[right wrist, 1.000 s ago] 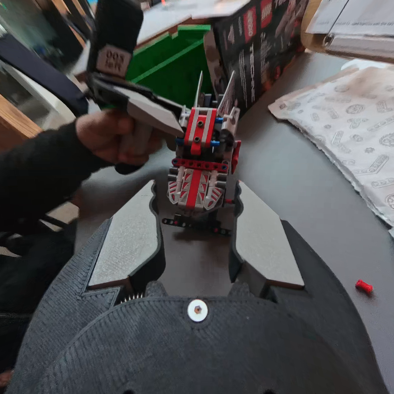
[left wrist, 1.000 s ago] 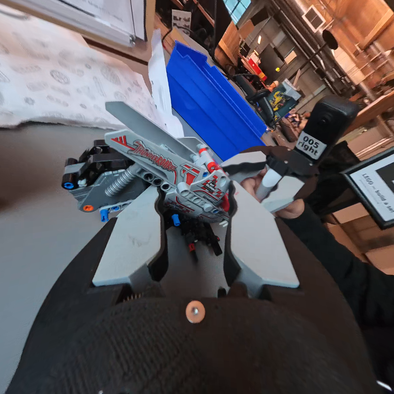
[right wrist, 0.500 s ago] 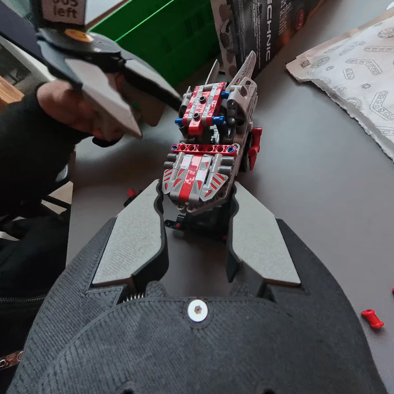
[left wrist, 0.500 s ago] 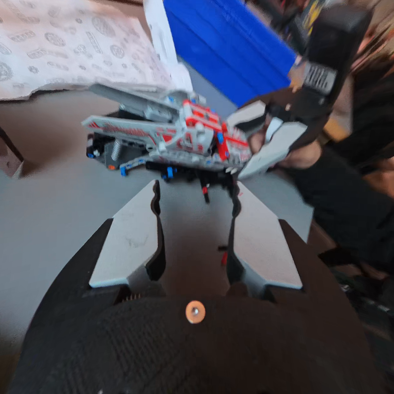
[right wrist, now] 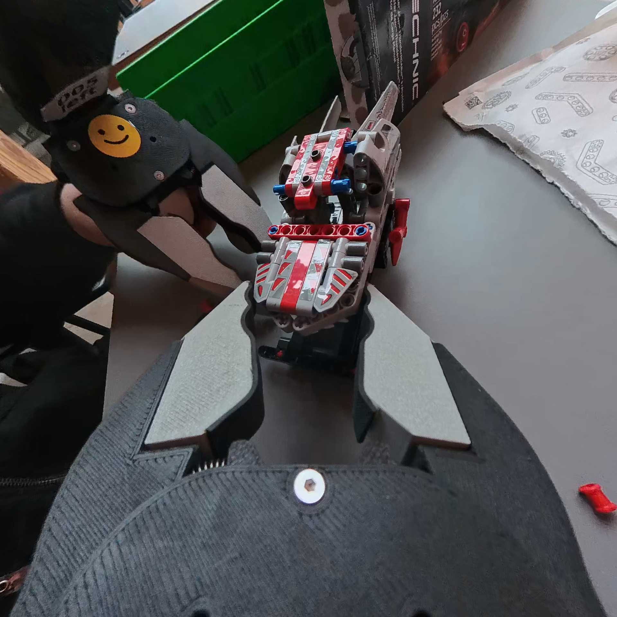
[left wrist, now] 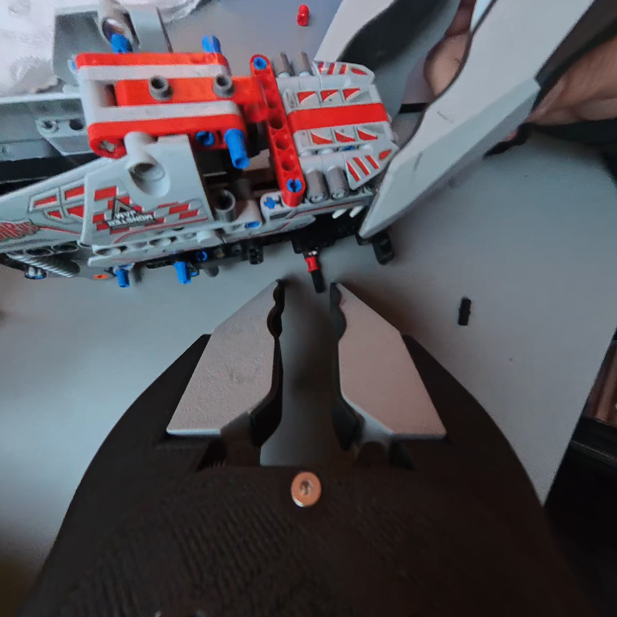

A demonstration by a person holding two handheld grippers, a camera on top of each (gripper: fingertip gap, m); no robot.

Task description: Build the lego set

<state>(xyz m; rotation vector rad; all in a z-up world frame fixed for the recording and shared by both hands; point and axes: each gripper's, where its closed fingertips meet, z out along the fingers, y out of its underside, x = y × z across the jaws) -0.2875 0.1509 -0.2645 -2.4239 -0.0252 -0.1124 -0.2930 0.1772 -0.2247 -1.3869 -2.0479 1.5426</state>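
The grey and red lego vehicle (left wrist: 233, 133) lies on the grey table (left wrist: 133, 350); it also shows in the right wrist view (right wrist: 314, 267). My left gripper (left wrist: 305, 290) is open with a narrow gap and holds nothing. It sits just off the vehicle's near side, and the end of a black axle with a red bush (left wrist: 313, 270) pokes towards its fingertips. My right gripper (right wrist: 307, 293) is open, with one fingertip on each side of the vehicle's nose. Its fingers (left wrist: 450, 133) show in the left wrist view. The left gripper (right wrist: 250, 260) shows beside the vehicle.
A green bin (right wrist: 233, 66), the dark set box (right wrist: 400, 50) and a printed paper bag (right wrist: 551, 117) lie behind the vehicle. A loose red piece (right wrist: 597, 502) lies to my right. A short black pin (left wrist: 464, 310) and a small red piece (left wrist: 303, 13) lie on the table. Left tips to right tips: about 5 centimetres.
My left gripper has come off the vehicle, drawn back and tipped to look down on it, and its jaws have narrowed. My right gripper has moved forward around the vehicle's nose.
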